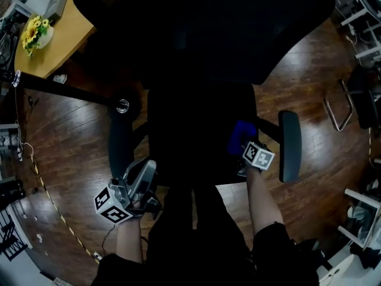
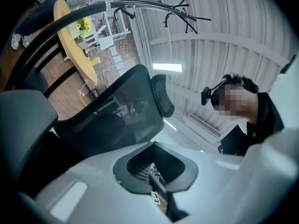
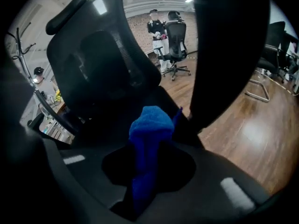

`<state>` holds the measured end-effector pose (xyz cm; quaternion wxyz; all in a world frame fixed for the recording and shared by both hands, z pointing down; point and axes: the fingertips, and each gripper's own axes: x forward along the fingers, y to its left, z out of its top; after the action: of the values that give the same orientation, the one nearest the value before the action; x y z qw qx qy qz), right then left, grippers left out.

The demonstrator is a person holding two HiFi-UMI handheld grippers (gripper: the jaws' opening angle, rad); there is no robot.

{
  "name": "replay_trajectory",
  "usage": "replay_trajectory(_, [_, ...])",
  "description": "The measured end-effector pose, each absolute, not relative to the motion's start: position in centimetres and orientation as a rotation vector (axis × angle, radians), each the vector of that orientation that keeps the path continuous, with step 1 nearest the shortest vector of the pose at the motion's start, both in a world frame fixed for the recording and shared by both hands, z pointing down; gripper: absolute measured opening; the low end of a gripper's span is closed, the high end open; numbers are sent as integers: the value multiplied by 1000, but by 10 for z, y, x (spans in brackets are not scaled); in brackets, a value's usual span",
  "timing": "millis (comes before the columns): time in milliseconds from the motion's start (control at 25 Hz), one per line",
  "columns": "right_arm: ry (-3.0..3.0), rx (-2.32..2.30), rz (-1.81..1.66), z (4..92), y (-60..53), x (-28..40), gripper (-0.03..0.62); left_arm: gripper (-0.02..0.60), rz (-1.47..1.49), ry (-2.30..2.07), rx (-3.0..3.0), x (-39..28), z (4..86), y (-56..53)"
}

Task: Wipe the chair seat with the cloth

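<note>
The right gripper has its jaws closed on the blue cloth, which stands up between them as a bunched, folded wad. From the head view, the cloth sits over the right side of the black chair seat, just inside the right armrest. The seat is too dark to tell whether the cloth is touching it. The left gripper is held at the seat's front left corner, just beside the near end of the left armrest. Its jaws are together with nothing between them. It is tilted upward, so its own view looks past the jaws at the mesh backrest, the headrest and the ceiling. The chair stands on a dark wooden floor. Well apart from it, at the far left, a yellow surface carries a bunch of yellow flowers.
</note>
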<state>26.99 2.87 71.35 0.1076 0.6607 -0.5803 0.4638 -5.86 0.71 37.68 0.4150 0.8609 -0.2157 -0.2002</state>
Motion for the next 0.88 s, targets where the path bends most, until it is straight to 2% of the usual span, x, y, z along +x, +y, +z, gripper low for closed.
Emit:
replay_trajectory(360, [-1739,1976,1289,710,32,291,63,-8,-473,-539,2164,-51,385,2])
replay_trajectory(560, [-1832,1961,1346,691,24,275,63,-8,-517,-565,2142,-65,384,3])
replay_trajectory(680, [-2001,1854,1340,667,5,214,63,-8,-550,-595,2140,-78,377,3])
replay_trajectory(880, [-2264,1444,1366,644,-10,48,63,-8,-596,-675,2141,-111,368,5])
